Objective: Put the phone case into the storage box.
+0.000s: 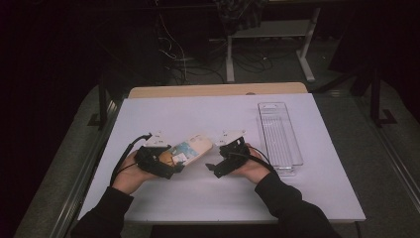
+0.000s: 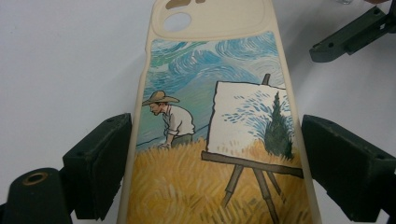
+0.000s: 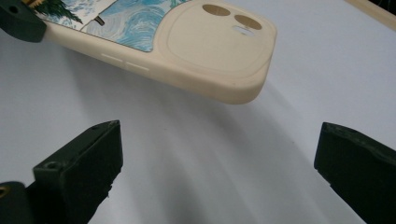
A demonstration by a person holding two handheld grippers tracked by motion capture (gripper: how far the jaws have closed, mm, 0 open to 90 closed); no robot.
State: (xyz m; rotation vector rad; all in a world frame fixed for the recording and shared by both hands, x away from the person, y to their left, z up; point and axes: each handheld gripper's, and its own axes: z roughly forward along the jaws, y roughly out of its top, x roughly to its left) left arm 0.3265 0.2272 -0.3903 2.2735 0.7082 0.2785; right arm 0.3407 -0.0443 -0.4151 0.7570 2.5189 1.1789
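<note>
- High view: the left gripper [image 1: 171, 166] holds a painted phone case [image 1: 190, 149] near the white counter [image 1: 198, 198] centre; the right gripper [image 1: 218, 167] sits at the case's 4 o'clock. A clear tray [image 1: 280, 136] lies at 3 o'clock.
- Left gripper view: the fingers [image 2: 100, 170] pinch the phone case [image 2: 215, 140] by its long edges.
- Right gripper view: the fingers [image 3: 84, 172] stand spread, nothing between them; the phone case [image 3: 210, 51] hangs at 12 o'clock, its camera end raised off the counter [image 3: 210, 163].

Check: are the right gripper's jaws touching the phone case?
Apart. In the right gripper view the right gripper stands open with bare table between its jaws, and the phone case sits clear beyond their tips.
</note>
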